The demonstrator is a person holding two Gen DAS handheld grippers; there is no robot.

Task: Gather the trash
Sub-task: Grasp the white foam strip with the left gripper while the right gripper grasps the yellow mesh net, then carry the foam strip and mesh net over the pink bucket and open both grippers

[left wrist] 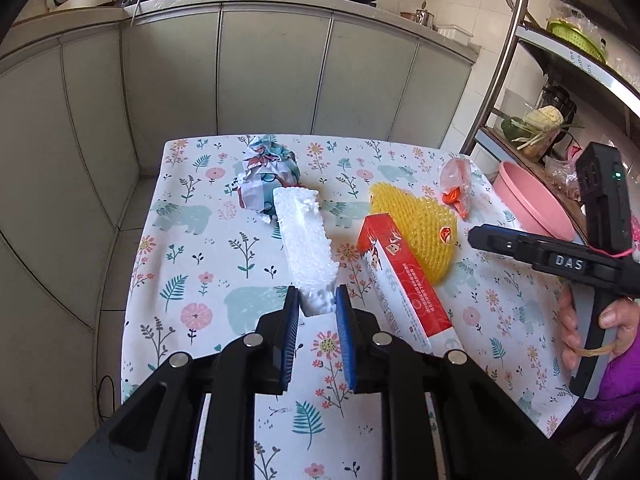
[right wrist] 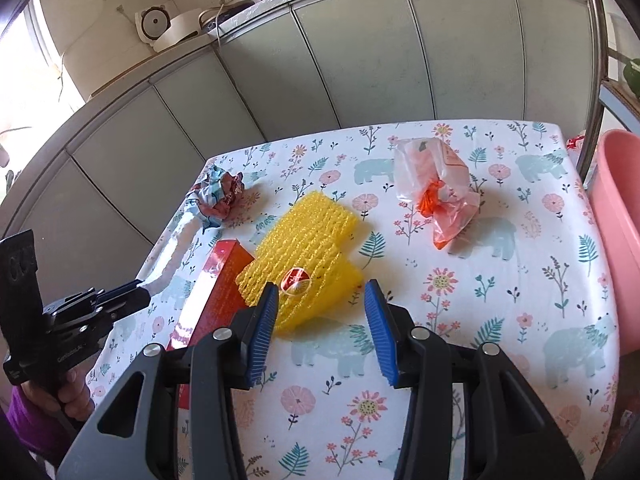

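Observation:
On the floral tablecloth lie several pieces of trash. My left gripper (left wrist: pixel 317 294) is shut on the near end of a white styrofoam block (left wrist: pixel 306 240), which points away toward a crumpled paper ball (left wrist: pixel 266 178). A red and white box (left wrist: pixel 404 284) lies to its right, next to a yellow foam net (left wrist: pixel 416 224) and an orange plastic bag (left wrist: pixel 458 186). My right gripper (right wrist: pixel 322 292) is open, its jaws wide apart over the near edge of the yellow foam net (right wrist: pixel 308 240). The orange bag (right wrist: pixel 438 194) lies farther right, the paper ball (right wrist: pixel 218 196) far left.
A pink basin (left wrist: pixel 532 206) stands at the table's right edge, also in the right wrist view (right wrist: pixel 618 216). A metal shelf rack (left wrist: pixel 508 52) with food stands behind it. Grey cabinets (left wrist: pixel 276 68) run behind the table. The floor drops off to the left.

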